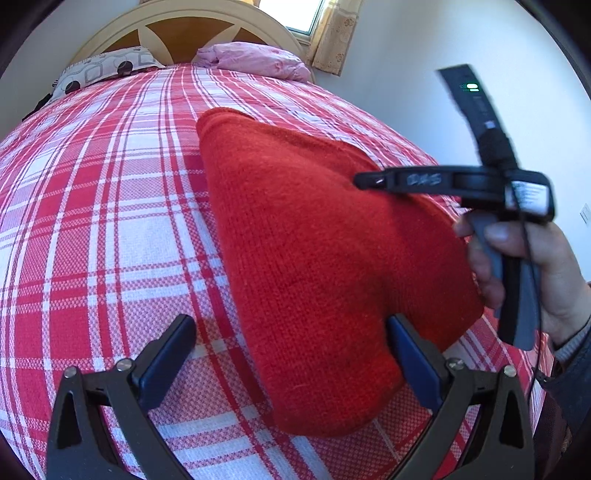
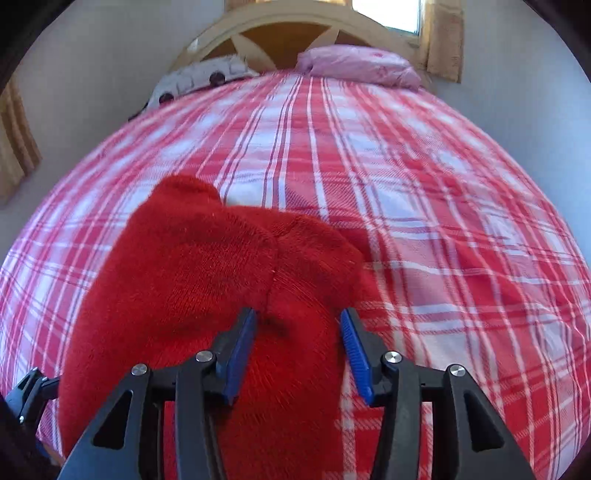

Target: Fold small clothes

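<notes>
A red knitted garment (image 1: pixel 314 258) lies folded on the plaid bed cover; it also shows in the right wrist view (image 2: pixel 192 280). My left gripper (image 1: pixel 291 343) is open, its jaws wide apart over the garment's near end, the right pad (image 1: pixel 413 362) touching the fabric edge. My right gripper (image 2: pixel 297 343) is open above the garment's right part, with fabric between the blue pads and no grip. In the left wrist view the right gripper (image 1: pixel 365 181) appears from the side over the garment's right edge, held by a hand (image 1: pixel 554 280).
The red and white plaid bed cover (image 1: pixel 92 221) fills both views. A patterned pillow (image 1: pixel 107 68) and a pink pillow (image 1: pixel 258 59) lie at the wooden headboard (image 1: pixel 192 29). A window with a curtain (image 1: pixel 332 33) is at the back right.
</notes>
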